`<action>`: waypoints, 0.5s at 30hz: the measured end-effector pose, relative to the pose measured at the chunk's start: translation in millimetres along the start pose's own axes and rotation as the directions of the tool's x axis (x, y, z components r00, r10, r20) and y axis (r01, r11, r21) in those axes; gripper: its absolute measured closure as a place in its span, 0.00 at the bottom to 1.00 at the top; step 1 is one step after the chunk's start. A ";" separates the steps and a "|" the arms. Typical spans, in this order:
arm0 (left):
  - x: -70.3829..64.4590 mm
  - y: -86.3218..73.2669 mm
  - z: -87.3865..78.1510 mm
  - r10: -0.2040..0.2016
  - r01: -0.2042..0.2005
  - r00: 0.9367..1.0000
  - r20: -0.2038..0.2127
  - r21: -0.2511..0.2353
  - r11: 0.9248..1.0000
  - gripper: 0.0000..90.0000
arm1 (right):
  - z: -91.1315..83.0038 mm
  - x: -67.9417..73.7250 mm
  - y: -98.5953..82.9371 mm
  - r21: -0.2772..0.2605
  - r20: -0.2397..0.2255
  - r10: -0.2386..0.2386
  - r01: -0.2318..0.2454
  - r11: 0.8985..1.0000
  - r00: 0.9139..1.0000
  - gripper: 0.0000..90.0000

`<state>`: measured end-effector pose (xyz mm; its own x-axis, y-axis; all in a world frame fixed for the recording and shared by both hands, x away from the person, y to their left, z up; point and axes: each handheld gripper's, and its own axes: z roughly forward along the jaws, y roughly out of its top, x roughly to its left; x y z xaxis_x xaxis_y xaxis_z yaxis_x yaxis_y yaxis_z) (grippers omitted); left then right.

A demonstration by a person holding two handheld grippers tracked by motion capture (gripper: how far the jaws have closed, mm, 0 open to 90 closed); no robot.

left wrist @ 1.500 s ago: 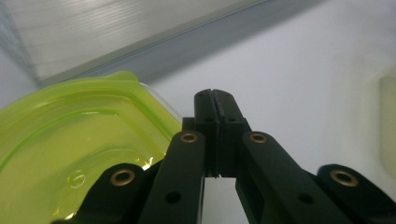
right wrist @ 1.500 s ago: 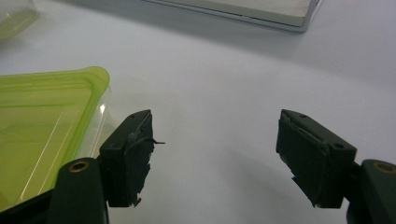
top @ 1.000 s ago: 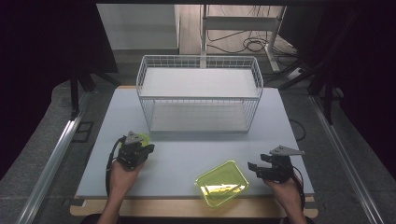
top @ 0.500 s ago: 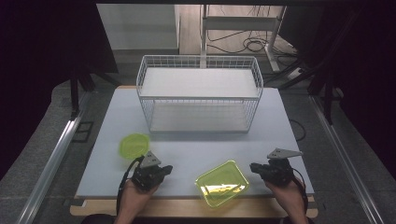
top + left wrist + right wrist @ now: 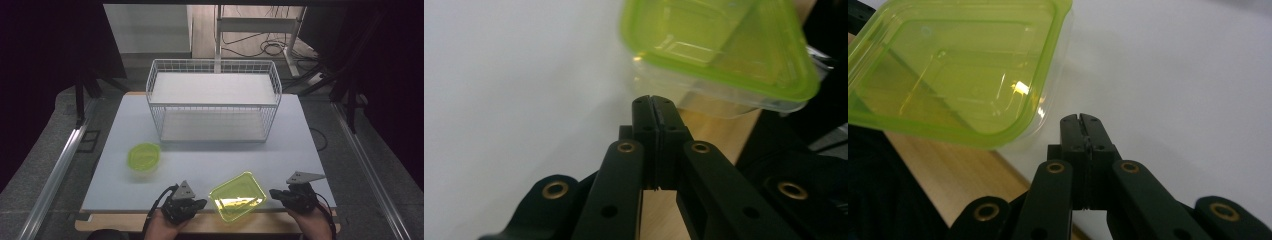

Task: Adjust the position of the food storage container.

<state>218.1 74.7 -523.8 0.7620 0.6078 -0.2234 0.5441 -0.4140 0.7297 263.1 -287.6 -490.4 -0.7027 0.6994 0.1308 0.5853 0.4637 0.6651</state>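
- Now, in the high view, a square green container [image 5: 237,196] sits at the near edge of the desk [image 5: 210,165], between the left gripper [image 5: 192,204] and the right gripper [image 5: 278,195]. Both grippers rest low by the desk edge, just beside the container but not touching it. A small round green bowl [image 5: 144,156] lies apart to the left, and a white wire basket [image 5: 213,100] stands at the back of the desk.
- In the left gripper view, the jaws are pressed fully together with nothing between them. The container [image 5: 724,47] lies just past their tips, its lidded rim above and to the right, partly over the wooden edge of the desk.
- In the right gripper view, the jaws are likewise closed tight and empty. The container [image 5: 953,75] sits up and to the left of the tips, one rounded corner nearest them.
- The step in hand looks like taking hold of the container. To do it well, I would spread one pair of jaws wide first, then bring them in level at the rim so one jaw goes above the lid edge and one below. The plastic is thin and slick, so a firm bite on a corner or a straight side should hold better than a shallow pinch, and the other gripper can steady the far side.
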 end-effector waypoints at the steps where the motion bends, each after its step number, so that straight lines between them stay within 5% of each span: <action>1: -2.0 0.6 2.6 -0.001 0.001 1.000 0.005 0.001 1.000 1.00 | 0.2 0.8 -0.6 0.005 -0.001 0.000 0.000 1.000 1.000 0.99; 9: -7.1 7.7 11.1 0.018 -0.019 1.000 0.015 0.016 1.000 1.00 | 7.0 7.6 2.7 0.043 -0.007 -0.031 0.032 0.999 0.999 0.99; 15: 4.5 12.2 11.3 0.002 -0.002 1.000 -0.012 0.020 1.000 1.00 | 13.2 14.8 8.9 0.038 -0.047 -0.043 0.044 0.998 0.998 0.99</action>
<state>232.1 64.8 -523.2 0.7588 0.6150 -0.2144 0.5499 -0.4285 0.7169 263.3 -265.9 -492.3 -0.7452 0.6527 0.1367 0.5684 0.5146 0.6419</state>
